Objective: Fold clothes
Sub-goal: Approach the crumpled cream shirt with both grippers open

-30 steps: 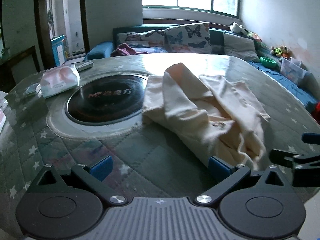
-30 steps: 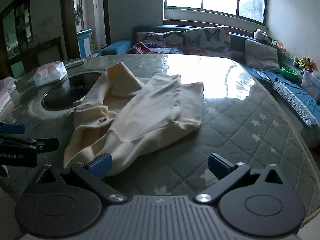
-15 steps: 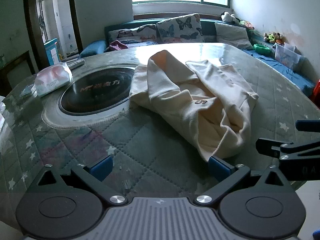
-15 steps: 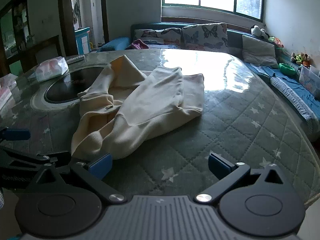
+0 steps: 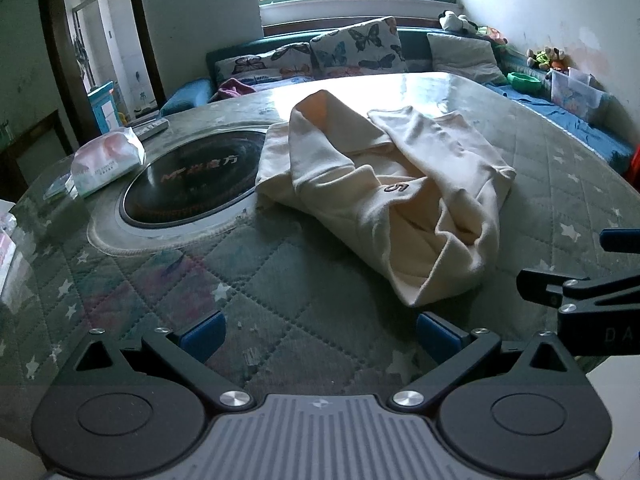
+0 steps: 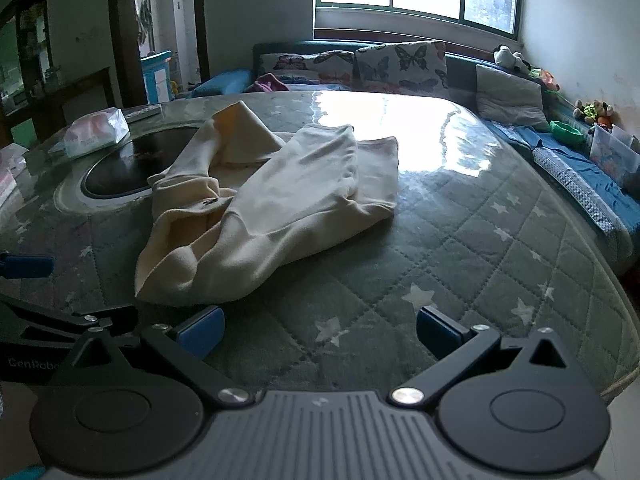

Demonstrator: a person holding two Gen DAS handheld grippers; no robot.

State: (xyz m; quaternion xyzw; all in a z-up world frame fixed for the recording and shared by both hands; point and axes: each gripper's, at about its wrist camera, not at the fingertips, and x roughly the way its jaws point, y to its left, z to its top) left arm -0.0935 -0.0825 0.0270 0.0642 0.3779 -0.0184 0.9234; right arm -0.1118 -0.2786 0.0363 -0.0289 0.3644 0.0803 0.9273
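A cream garment [image 5: 400, 192] lies crumpled in a heap on the round table, partly over the dark hob; it also shows in the right wrist view [image 6: 264, 200]. My left gripper [image 5: 318, 334] is open and empty, just short of the garment's near end and to its left. My right gripper [image 6: 318, 332] is open and empty, near the table's front edge, with the garment's near end just ahead of its left finger. Each gripper shows at the edge of the other's view.
The table [image 5: 168, 280] has a quilted green star-pattern cover under glass, with a round black hob [image 5: 192, 180] set in. A tissue pack [image 5: 106, 160] and a remote lie at the far left. A sofa with butterfly cushions [image 6: 400, 64] stands behind.
Both grippers have drawn back toward the table's front edge and risen. The garment now lies free ahead of them; a second ago its near end was between the fingers' tips.
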